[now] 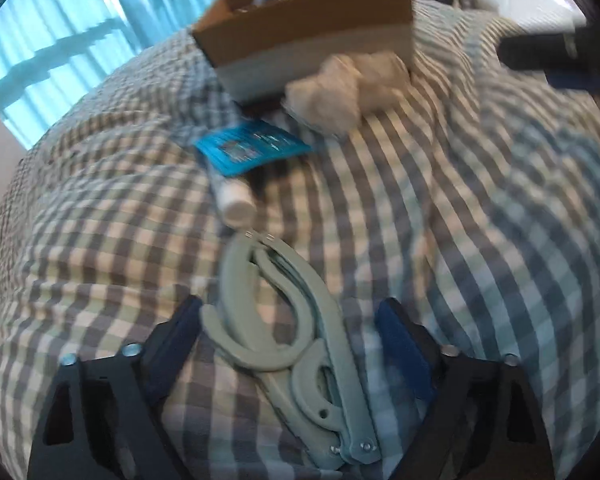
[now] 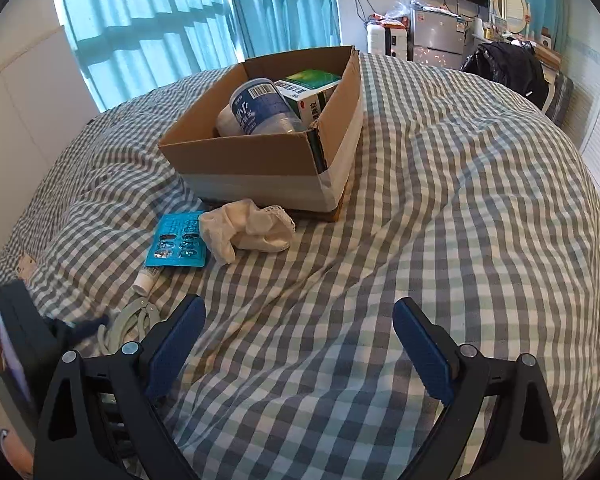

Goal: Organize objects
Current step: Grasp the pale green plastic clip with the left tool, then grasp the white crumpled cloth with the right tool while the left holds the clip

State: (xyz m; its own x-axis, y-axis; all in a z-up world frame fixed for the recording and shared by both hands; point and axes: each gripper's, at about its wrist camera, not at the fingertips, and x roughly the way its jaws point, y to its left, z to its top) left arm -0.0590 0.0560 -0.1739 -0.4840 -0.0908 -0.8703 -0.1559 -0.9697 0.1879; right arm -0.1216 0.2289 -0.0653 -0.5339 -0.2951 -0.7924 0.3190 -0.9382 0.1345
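A cardboard box (image 2: 260, 152) stands on the checked bedspread (image 2: 420, 240) and holds a blue-labelled bottle (image 2: 260, 106) and a green and white carton (image 2: 308, 88). In front of it lie a white sock (image 2: 248, 232), a blue blister pack (image 2: 178, 242) and a small white tube (image 2: 142, 282). A grey-green folding hanger (image 1: 296, 360) lies between the open fingers of my left gripper (image 1: 290, 344), not gripped. My right gripper (image 2: 300, 344) is open and empty above the bedspread. The box (image 1: 308, 36), sock (image 1: 344, 88), blister pack (image 1: 248, 146) and tube (image 1: 236, 200) also show, blurred, in the left wrist view.
Blue curtains (image 2: 160, 20) hang behind the bed. A fridge (image 2: 440, 36), a dark bag (image 2: 508, 68) and a mirror (image 2: 510, 0) stand at the far right. The left gripper's body (image 2: 24, 332) shows at the right wrist view's left edge.
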